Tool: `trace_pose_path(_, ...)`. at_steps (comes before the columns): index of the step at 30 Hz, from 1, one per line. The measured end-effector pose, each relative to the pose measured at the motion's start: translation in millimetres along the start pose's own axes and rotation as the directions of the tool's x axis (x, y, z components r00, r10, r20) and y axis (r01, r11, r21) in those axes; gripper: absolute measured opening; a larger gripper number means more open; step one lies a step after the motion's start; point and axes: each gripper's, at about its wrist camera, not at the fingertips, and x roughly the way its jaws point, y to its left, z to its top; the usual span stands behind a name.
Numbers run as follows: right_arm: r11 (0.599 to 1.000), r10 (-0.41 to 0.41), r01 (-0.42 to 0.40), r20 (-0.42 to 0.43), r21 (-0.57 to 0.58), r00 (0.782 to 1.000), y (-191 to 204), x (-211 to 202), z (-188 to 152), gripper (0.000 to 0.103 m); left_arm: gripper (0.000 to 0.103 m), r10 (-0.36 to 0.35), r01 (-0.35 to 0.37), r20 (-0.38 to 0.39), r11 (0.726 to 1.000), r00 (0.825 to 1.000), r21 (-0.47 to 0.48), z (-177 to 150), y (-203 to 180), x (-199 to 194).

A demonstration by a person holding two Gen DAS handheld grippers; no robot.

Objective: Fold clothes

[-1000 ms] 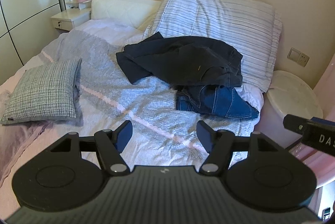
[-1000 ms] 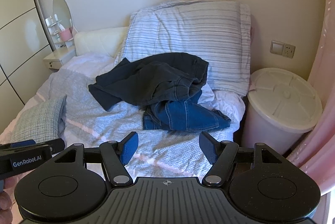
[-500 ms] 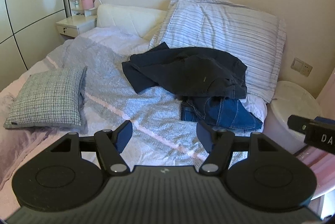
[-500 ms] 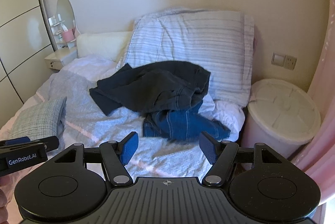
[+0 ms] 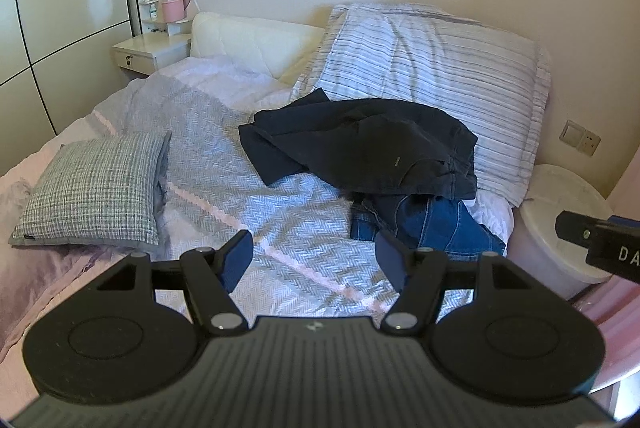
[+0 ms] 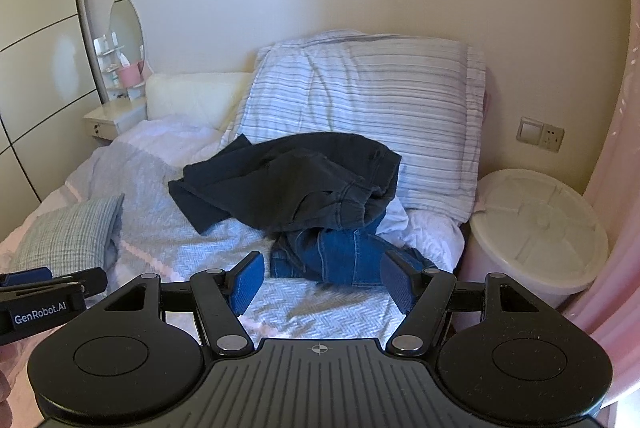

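A crumpled dark navy garment (image 5: 360,144) lies on the bed, partly over blue jeans (image 5: 432,224), in front of a striped pillow. Both also show in the right wrist view: the dark garment (image 6: 288,184) and the jeans (image 6: 340,256). My left gripper (image 5: 314,260) is open and empty, held above the grey herringbone bedspread (image 5: 224,164), short of the clothes. My right gripper (image 6: 322,286) is open and empty, just short of the jeans.
A large striped pillow (image 5: 432,68) leans against the wall. A grey checked cushion (image 5: 96,188) lies on the bed's left. A white lidded bin (image 6: 536,228) stands right of the bed. A nightstand (image 5: 148,52) with a round mirror stands far left, beside wardrobe doors.
Both grippers have pulled back and tilted up slightly; the clothes sit lower and a little farther off in both views. The jaws stay open. The clothes have not moved.
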Motion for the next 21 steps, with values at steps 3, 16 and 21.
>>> trace_pose_path(3,1.000,-0.002,0.002,0.005,-0.004,1.000,-0.2,0.2,1.2,0.068,0.064,0.003,-0.003,0.006,1.000,1.000,-0.005,-0.7,2.7,-1.5)
trace_pose_path(16,1.000,-0.002,0.002,0.016,-0.018,1.000,3.5,-5.3,1.0,0.068,0.064,-0.002,0.003,0.023,1.000,1.000,-0.025,-2.9,9.0,-9.8)
trace_pose_path(21,1.000,0.003,-0.003,0.016,-0.023,1.000,8.1,-6.2,0.3,0.068,0.064,0.006,-0.005,0.028,0.999,1.000,-0.035,-4.4,15.0,-12.5)
